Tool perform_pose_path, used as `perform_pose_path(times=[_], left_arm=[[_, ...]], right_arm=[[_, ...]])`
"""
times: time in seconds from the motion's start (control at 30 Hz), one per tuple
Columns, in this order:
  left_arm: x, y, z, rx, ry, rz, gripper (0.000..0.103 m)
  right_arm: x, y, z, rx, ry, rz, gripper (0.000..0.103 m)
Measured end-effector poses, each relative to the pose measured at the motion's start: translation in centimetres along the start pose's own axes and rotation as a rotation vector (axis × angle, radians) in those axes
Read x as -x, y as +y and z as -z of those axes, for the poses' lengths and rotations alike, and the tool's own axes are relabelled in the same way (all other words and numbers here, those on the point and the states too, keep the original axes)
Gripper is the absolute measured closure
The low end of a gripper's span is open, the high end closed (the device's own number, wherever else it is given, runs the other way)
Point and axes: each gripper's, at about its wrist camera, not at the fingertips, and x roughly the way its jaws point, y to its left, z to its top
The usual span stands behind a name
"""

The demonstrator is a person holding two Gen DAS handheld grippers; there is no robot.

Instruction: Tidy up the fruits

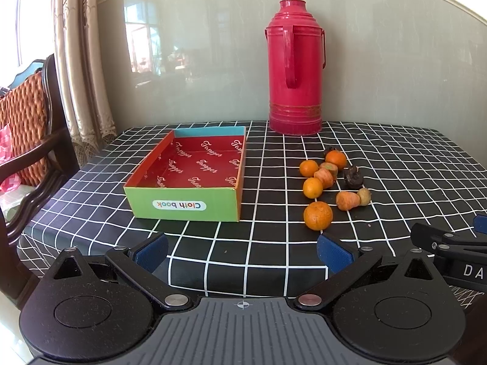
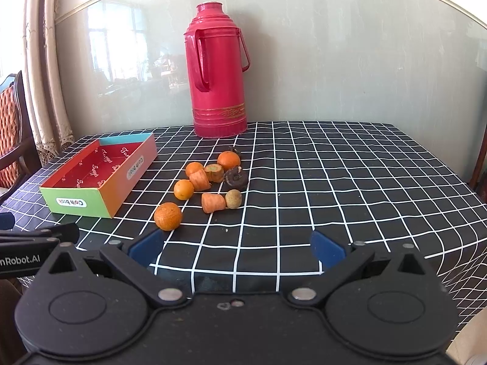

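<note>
An empty cardboard box (image 1: 185, 203) (image 2: 79, 202) with a red inside and a green front lies on the checked cloth. To its right sits a cluster of several oranges, with the nearest orange (image 1: 318, 216) (image 2: 167, 216) in front. Among them lie carrot pieces (image 1: 348, 200) (image 2: 213, 202), a small brownish fruit (image 1: 364, 196) (image 2: 233, 199) and a dark shrivelled fruit (image 1: 353, 178) (image 2: 235, 178). My left gripper (image 1: 242, 249) is open over the table's near edge, in front of the box. My right gripper (image 2: 237, 248) is open too, a little short of the nearest orange. Neither holds anything.
A tall red thermos flask (image 1: 294, 70) (image 2: 217, 73) stands at the back against the wall. A wooden chair (image 1: 27, 140) with an orange cushion stands left of the table by a curtain. The black checked tablecloth (image 2: 350, 182) is bare to the right of the fruit.
</note>
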Motion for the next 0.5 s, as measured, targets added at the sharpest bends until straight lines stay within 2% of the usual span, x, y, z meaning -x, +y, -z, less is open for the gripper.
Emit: perform_pose_path(times=[0.5], left_arm=[[-0.71,-0.63,-0.25,-0.027,-0.001,-0.003,0.0]], right_arm=[[-0.14,-0.26,0.08,-0.005,0.001,0.007,0.006]])
